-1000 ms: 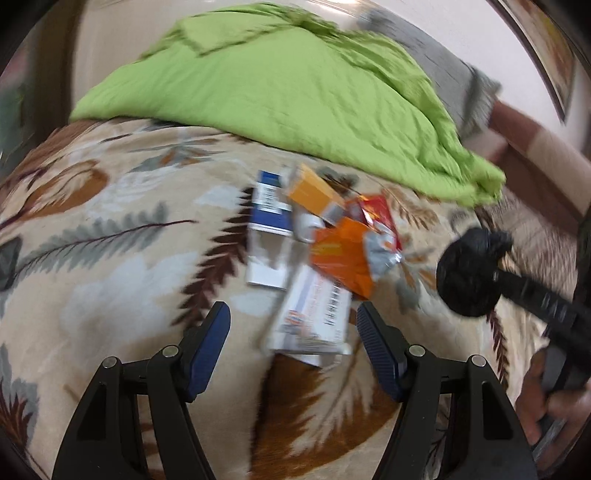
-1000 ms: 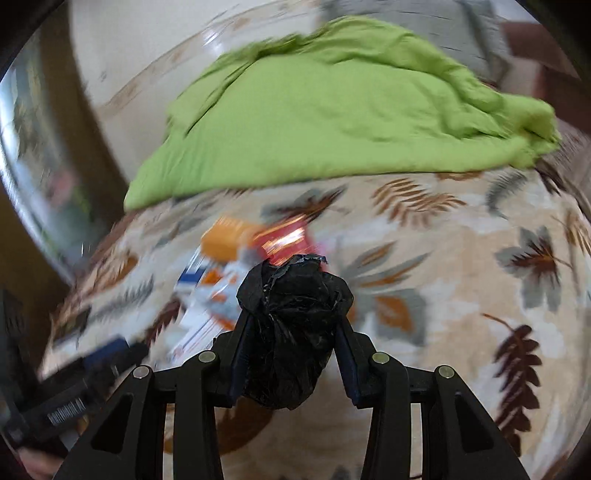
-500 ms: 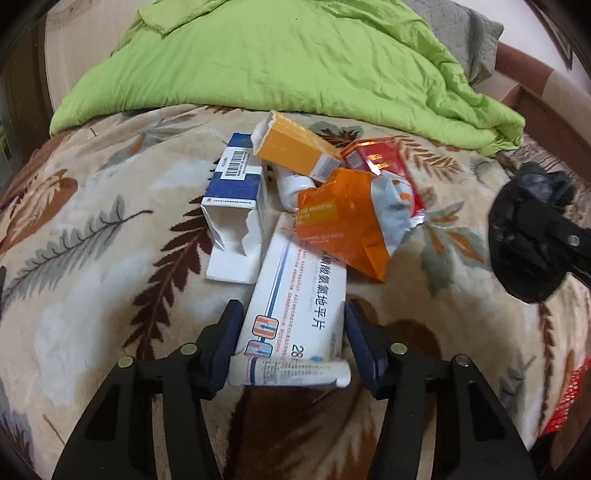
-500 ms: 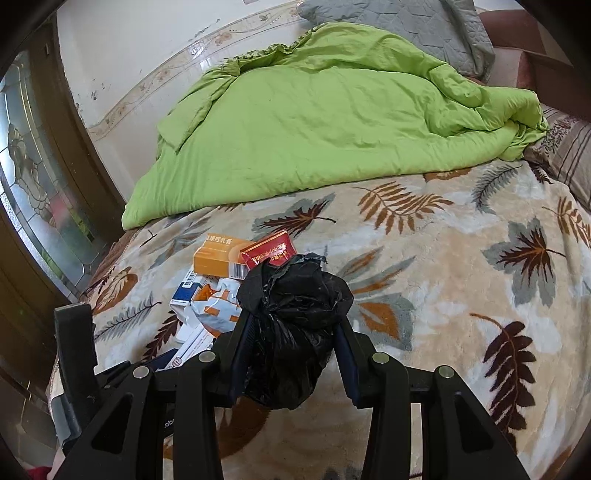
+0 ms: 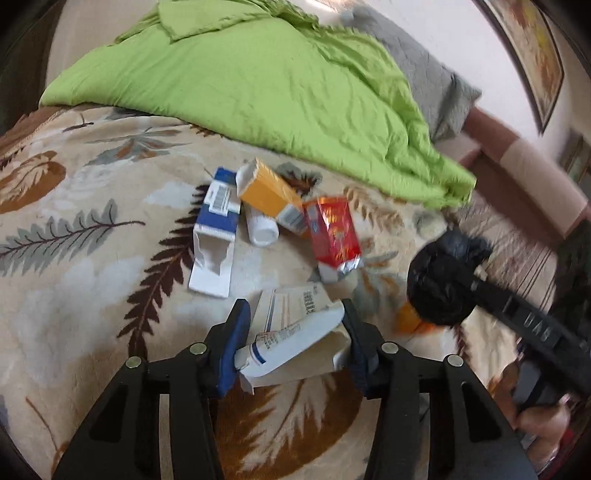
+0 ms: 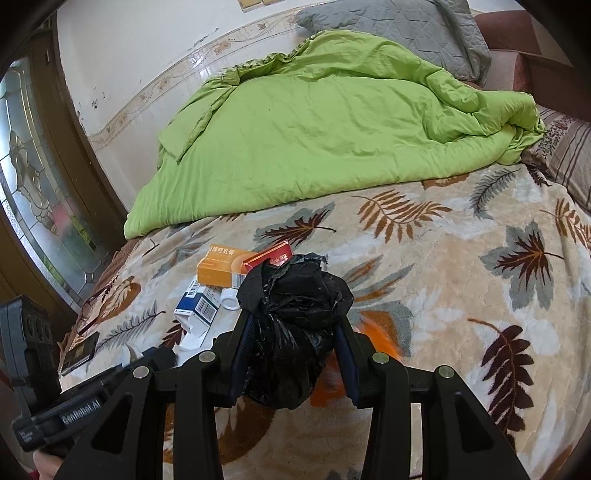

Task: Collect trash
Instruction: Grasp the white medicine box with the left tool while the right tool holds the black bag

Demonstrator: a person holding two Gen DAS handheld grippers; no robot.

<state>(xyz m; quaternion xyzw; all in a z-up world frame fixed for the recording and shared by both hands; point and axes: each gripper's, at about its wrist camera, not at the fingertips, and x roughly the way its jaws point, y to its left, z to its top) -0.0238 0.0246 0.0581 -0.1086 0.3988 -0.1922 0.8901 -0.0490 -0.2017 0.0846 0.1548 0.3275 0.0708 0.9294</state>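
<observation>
Clamping a crumpled white carton (image 5: 295, 314) and tube (image 5: 291, 341), left gripper (image 5: 293, 343); right gripper (image 6: 293, 332) grips a balled, glossy black bag (image 6: 293, 314).

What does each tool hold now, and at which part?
The left tool is shut on the white carton and tube, gripped across their near ends. The right tool clamps the black bag by its sides.

Green duvet (image 6: 325, 136) piled on leaf-print blanket (image 6: 461, 266); grey pillow (image 6: 402, 26) behind, glass door (image 6: 33, 192) w/ wood frame.
</observation>
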